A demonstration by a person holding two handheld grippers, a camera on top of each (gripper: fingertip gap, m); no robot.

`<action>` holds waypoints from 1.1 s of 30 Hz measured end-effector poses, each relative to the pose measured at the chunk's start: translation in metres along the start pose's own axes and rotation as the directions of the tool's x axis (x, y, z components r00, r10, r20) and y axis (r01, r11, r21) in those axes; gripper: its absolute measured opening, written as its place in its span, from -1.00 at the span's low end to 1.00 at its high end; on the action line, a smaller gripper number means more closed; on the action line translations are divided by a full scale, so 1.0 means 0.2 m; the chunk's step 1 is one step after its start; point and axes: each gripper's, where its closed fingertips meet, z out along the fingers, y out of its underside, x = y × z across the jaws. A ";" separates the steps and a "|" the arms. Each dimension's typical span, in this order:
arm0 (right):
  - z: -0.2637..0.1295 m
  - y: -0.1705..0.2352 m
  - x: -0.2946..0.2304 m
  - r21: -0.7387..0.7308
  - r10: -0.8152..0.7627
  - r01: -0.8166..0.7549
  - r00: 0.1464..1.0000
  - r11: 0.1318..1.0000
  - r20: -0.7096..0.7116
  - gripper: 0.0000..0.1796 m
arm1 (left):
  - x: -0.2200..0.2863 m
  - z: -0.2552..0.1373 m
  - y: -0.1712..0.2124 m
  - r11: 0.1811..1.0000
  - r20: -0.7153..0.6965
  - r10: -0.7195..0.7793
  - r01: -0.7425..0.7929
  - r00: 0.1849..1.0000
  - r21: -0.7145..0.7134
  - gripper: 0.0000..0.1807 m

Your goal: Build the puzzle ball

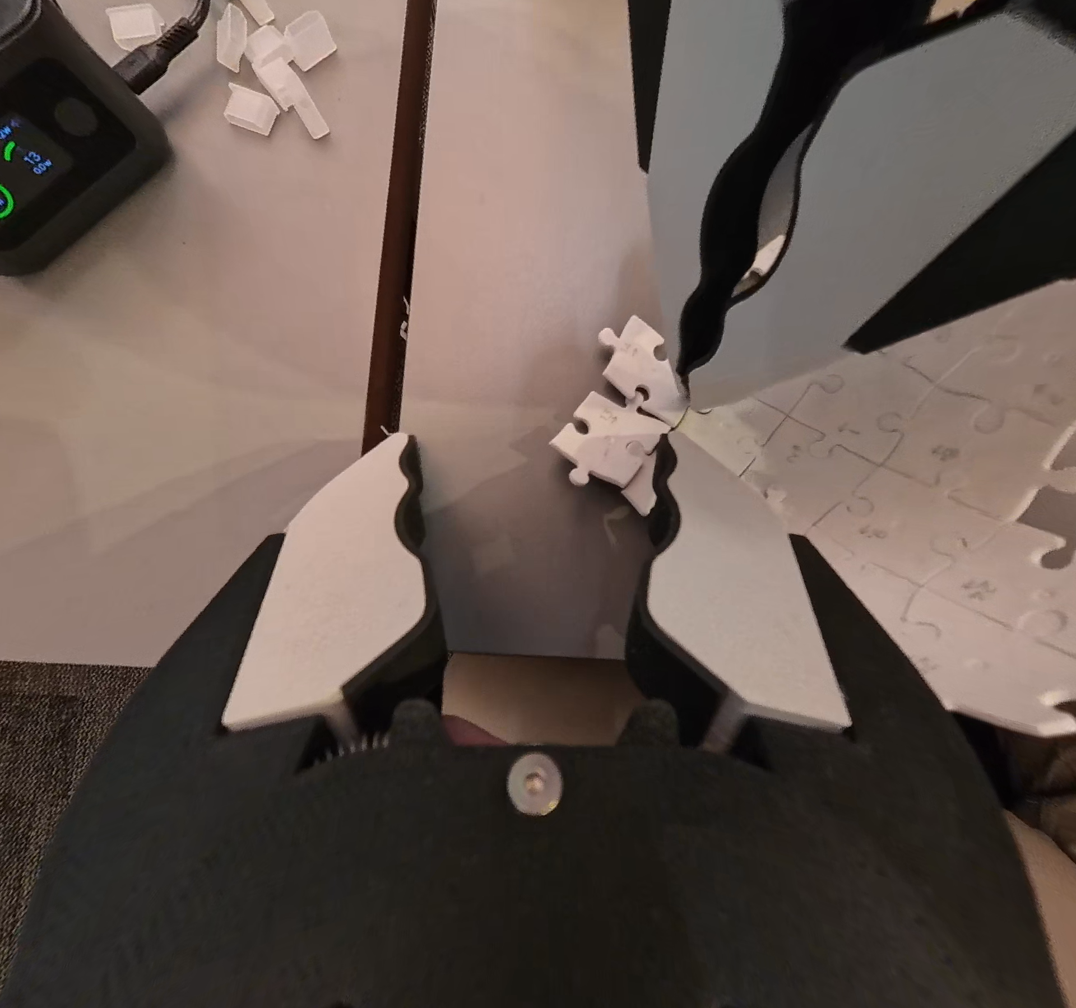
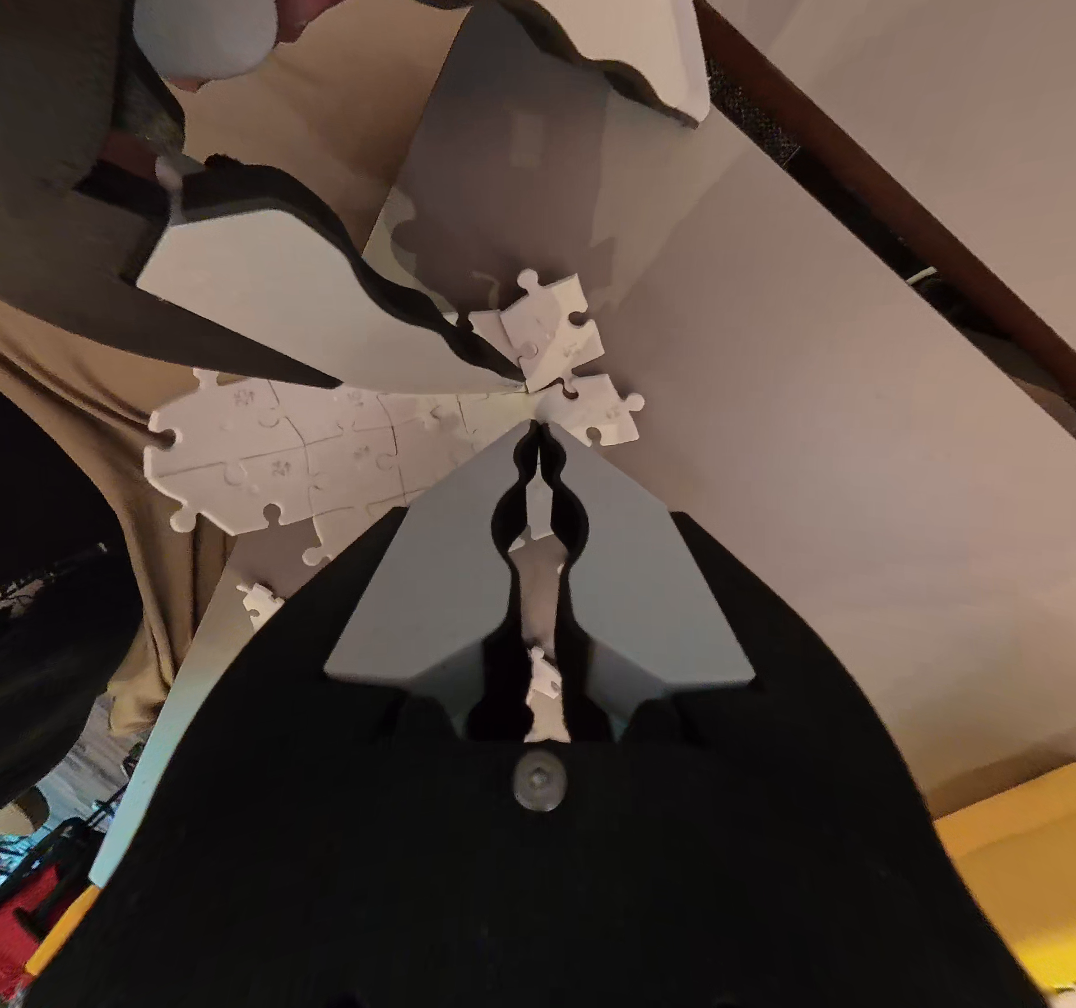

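A curved white sheet of joined puzzle pieces point(image 1: 902, 491) lies at the right on the pale table and also shows in the right wrist view point(image 2: 279, 456). Two white pieces point(image 1: 634, 369) point(image 1: 605, 444) stick out at its left end point(image 2: 559, 334). My right gripper point(image 2: 535, 427) is shut at that end, and white puzzle material shows in the gap between its fingers. It comes in from the top right in the left wrist view point(image 1: 684, 386). My left gripper point(image 1: 535, 450) is open. Its right finger lies over the sheet, with the tip beside the lower piece. It also shows at the upper left of the right wrist view point(image 2: 602, 249).
A black power unit with a lit screen point(image 1: 52, 165) and a cable stands at the far left, beside several clear plastic caps point(image 1: 273, 66). A dark brown strip point(image 1: 402, 223) runs across the table. A loose piece point(image 2: 259, 601) lies near the table edge.
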 end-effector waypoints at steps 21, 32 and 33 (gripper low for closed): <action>0.01 0.00 0.00 -0.072 0.036 -0.030 0.996 0.997 0.079 -1.00 | -0.01 0.00 0.00 1.000 -0.028 -0.012 0.012 1.000 -0.007 -0.12; 0.01 0.00 0.00 -0.043 0.026 -0.023 0.997 0.999 0.070 -1.00 | -0.01 -0.03 -0.02 0.999 -0.107 -0.029 0.031 0.994 0.019 -0.15; 0.01 0.00 0.00 -0.042 0.026 -0.023 0.997 0.999 0.070 -1.00 | 0.00 -0.04 -0.03 0.999 -0.141 -0.041 0.045 0.989 0.026 -0.19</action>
